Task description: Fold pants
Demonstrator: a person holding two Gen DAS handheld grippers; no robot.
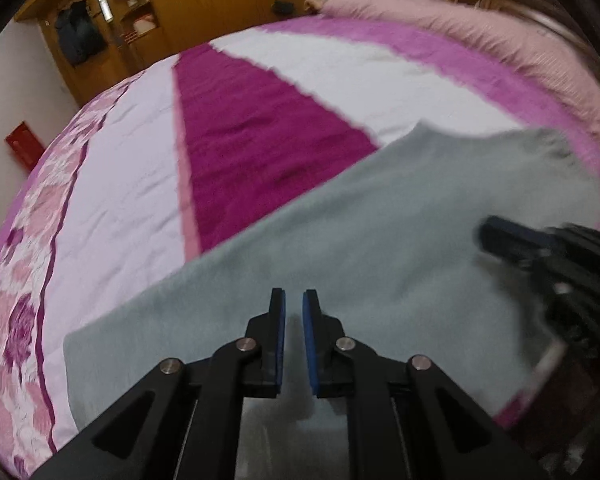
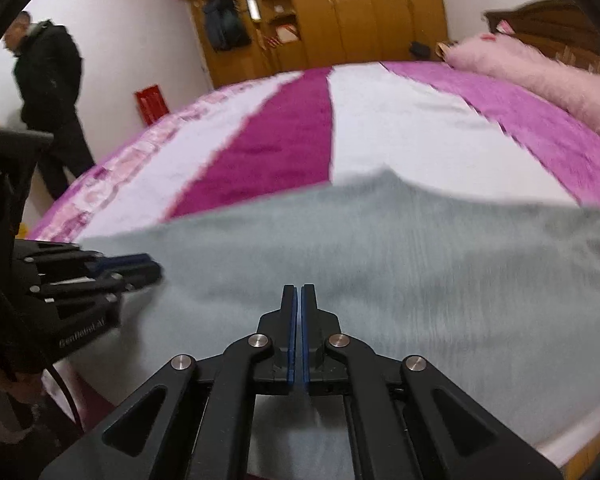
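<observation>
**Grey pants flat on the bed, both tools empty above them**

Nearest in each wrist view is that hand's own tool. The left tool (image 1: 294, 300) shows a narrow slit between its blue pads with nothing in it. The right tool (image 2: 299, 294) has its pads pressed together, also on nothing. Both hang over the grey pants (image 1: 340, 240), which lie spread as a broad flat band along the near side of the bed (image 1: 120, 184). The cloth is blurred, so seams, waistband and leg ends cannot be told apart; its near edge is hidden under the tool frames.

Each tool shows in the other's view at the picture's side, above the pants' near part, smeared by motion.

Beyond the pants the bed cover runs in white, magenta and lilac stripes with a flowered border (image 1: 24, 300) on the left. A pink fluffy pillow (image 2: 540, 76) lies at the far right by a dark wooden headboard (image 2: 548, 20), which is cut off. A person in dark clothes (image 2: 48, 96) stands beside the bed at far left. Against the back wall stand a wooden wardrobe (image 2: 360, 12) with a dark jacket (image 2: 224, 24) hanging, and a red box (image 2: 152, 102) low on the wall.
</observation>
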